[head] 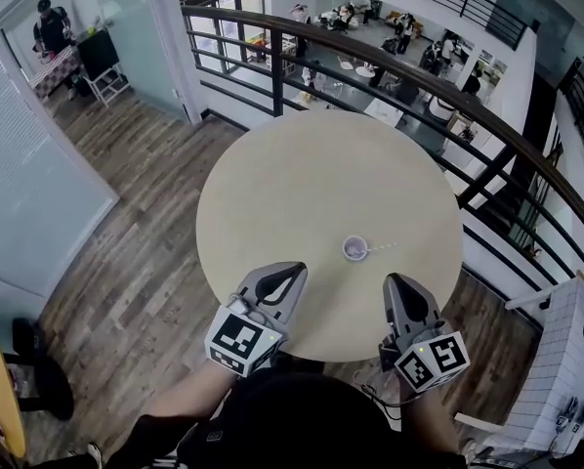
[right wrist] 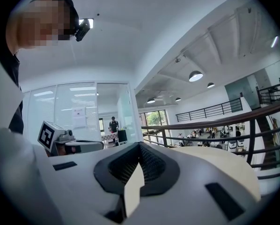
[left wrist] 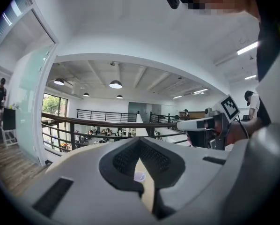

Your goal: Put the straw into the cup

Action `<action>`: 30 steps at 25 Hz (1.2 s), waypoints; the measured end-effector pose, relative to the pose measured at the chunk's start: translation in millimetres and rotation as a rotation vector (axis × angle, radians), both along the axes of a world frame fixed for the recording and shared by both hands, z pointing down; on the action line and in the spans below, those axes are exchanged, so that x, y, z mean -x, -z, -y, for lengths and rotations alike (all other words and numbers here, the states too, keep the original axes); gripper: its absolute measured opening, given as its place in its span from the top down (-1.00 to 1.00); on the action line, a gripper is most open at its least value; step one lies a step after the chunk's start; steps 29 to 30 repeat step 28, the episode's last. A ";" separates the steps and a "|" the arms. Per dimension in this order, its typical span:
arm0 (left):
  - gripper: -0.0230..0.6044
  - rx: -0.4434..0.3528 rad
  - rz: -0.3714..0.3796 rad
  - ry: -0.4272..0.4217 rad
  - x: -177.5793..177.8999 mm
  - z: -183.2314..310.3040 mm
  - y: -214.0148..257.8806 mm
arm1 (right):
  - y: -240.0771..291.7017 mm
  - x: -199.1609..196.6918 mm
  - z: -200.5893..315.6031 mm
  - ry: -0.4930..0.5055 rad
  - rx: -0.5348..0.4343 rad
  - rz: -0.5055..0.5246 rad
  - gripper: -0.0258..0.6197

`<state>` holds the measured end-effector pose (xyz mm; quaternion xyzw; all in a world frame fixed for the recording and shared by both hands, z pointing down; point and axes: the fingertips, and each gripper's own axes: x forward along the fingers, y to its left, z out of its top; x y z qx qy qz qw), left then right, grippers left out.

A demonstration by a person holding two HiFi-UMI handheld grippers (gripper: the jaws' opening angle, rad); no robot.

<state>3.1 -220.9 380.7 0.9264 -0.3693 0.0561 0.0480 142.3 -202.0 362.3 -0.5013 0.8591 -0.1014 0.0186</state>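
Left gripper (head: 298,268): over the near edge of the surface, left of the cup. Its jaws are pressed together at the tips with nothing between them. Through the slit under the tips, its own view shows the cup.
Right gripper (head: 393,279): over the near edge, to the right of the cup and a little nearer than it. Its jaws are pressed together and hold nothing.
Surface (head: 302,179): a round, pale beige tabletop, bare except for the cup and straw.
Cup (head: 355,249): small and pale purple. It stands upright near the front of the surface, just beyond the two grippers and between them.
Straw (head: 380,248): thin and white, one end at the cup's mouth and the rest reaching right. It is too small to tell how deep it sits.
Railing (head: 370,59): dark bars curving behind the surface.
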 end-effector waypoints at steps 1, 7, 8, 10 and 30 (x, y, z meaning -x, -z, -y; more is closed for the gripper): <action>0.91 0.000 0.000 0.000 0.0 -0.5 0.0 | 0.6 0.9 0.4 0.002 0.000 0.000 0.86; 0.91 0.003 0.001 0.004 -0.3 -1.2 0.0 | 2.5 5.8 1.9 0.014 -0.004 -0.010 0.86; 0.91 0.004 0.000 0.005 0.7 -0.7 0.2 | 2.8 6.9 2.3 0.014 -0.004 -0.014 0.86; 0.91 0.005 0.000 0.007 2.4 -0.6 0.6 | 2.5 8.3 2.3 0.013 -0.001 -0.020 0.86; 0.91 0.012 0.009 0.007 -4.2 -1.6 -5.5 | -5.6 -0.5 0.0 0.004 0.011 -0.031 0.86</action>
